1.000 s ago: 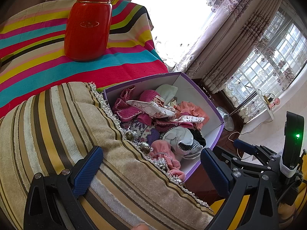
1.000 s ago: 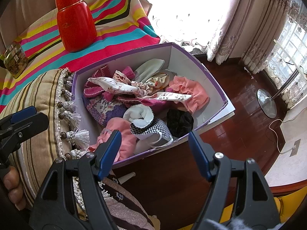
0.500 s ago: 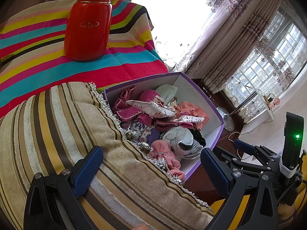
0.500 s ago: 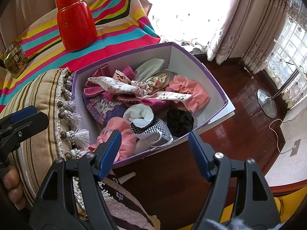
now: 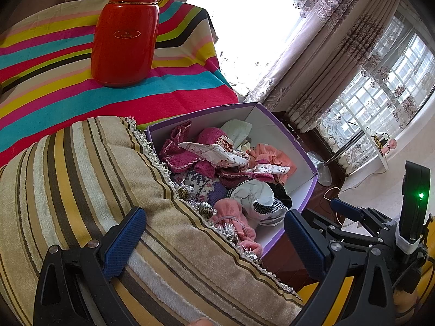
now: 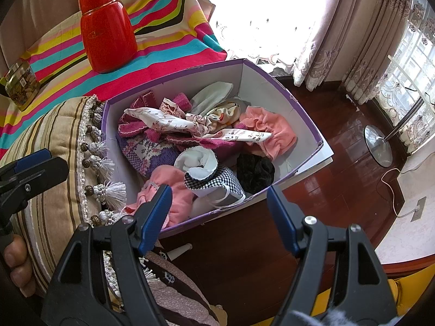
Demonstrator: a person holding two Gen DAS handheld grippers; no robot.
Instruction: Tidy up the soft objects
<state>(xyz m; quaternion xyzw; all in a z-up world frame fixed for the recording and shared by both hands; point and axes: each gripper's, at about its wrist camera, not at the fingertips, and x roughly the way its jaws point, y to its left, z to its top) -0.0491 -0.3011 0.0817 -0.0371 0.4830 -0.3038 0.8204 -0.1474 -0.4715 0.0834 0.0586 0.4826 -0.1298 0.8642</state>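
**Box of soft items, cushion beside it, both grippers open**

The purple-edged white cardboard box (image 6: 272, 81) sits on the dark wooden floor (image 6: 326, 190), filled with a loose heap of small soft garments (image 6: 195, 135). Distinguishable in the heap: one purple-and-white patterned knit (image 6: 144, 152), one black fuzzy piece (image 6: 255, 172), one black-and-white checked item with a white lining (image 6: 214, 179), a salmon-pink ruffled piece (image 6: 272, 130), a white floral printed cloth (image 6: 163, 119). An exact count of the remaining pieces cannot be made.

One beige-and-brown striped tasselled cushion (image 5: 81, 176) lies touching the box's left wall.

Left gripper (image 5: 214, 241): jaws spread wide over the cushion, nothing clamped. Right gripper (image 6: 220, 217): jaws wide apart above the box's near edge, holding nothing.

One red cylindrical flask (image 5: 125, 30) stands upright on a multicoloured striped cloth (image 5: 54, 87). One small tin (image 6: 20, 85) sits at the cloth's left.
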